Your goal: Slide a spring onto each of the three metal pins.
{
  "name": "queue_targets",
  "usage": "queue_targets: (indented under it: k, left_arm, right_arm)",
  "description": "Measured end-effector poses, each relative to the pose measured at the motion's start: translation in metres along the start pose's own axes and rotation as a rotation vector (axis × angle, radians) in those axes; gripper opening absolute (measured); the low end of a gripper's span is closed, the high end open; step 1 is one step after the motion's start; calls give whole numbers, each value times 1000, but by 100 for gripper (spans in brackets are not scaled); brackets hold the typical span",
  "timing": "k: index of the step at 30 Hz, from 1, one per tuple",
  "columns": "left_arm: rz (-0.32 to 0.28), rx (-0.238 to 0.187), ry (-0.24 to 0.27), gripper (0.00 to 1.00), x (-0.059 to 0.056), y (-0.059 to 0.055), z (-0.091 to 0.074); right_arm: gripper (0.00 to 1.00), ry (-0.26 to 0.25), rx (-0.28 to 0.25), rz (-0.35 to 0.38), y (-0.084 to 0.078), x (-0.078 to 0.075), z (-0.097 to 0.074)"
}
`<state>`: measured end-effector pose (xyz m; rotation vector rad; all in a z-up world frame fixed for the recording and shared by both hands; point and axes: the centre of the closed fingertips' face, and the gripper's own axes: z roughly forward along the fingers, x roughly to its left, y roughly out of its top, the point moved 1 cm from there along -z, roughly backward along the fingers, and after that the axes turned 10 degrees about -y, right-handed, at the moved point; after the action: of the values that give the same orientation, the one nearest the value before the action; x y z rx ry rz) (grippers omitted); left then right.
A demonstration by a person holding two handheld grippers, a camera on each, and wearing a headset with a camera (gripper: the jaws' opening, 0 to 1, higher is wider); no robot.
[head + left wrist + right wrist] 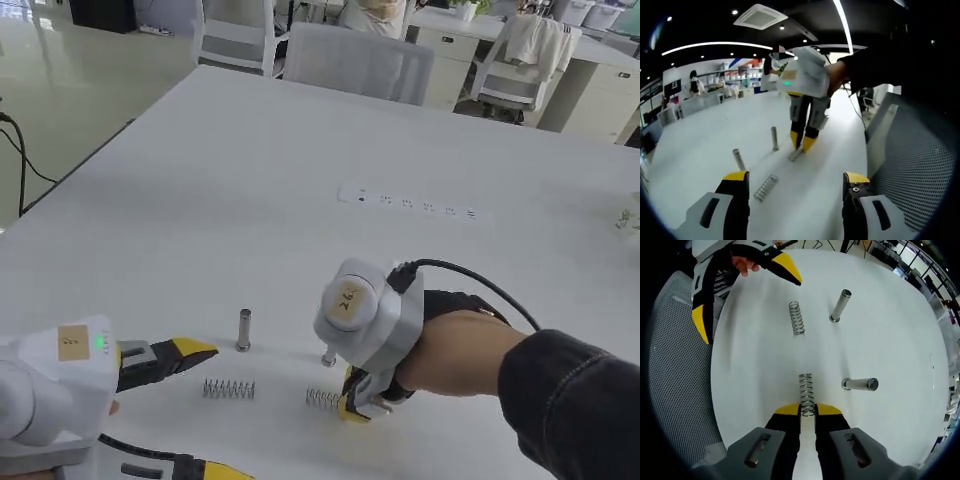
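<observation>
Right gripper nips one spring by its end, close to the near edge of the white tabletop.
Its jaws are pressed onto the coil, which lies flat on the surface. The left gripper hangs with jaws spread wide, holding nothing, just beside a second spring lying loose. One upright metal pin stands just beyond that spring; another pin stands near the right gripper, partly hidden by it. Both pins are bare. Open surface runs wide to the far and left edges, with a recessed socket strip well apart. A mesh chair sits at the near edge.
</observation>
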<state>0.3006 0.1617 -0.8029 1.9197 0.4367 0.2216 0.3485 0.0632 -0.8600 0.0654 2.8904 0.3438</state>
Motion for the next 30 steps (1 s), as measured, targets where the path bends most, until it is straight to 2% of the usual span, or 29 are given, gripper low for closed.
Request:
queue_targets:
  k: [7, 12, 18, 30]
  left_arm:
    - [8, -1, -9, 71, -1, 2, 2]
    - [11, -7, -17, 71, -3, 5, 5]
    - [17, -13, -23, 70, -5, 9, 6]
    - [40, -42, -40, 62, -7, 24, 9]
  right_arm:
    - [7, 23, -13, 8, 2, 7, -14]
    - [7, 39, -58, 35, 12, 6, -33]
    - [7, 35, -92, 24, 22, 8, -47]
    - [7, 31, -114, -28, 34, 17, -61]
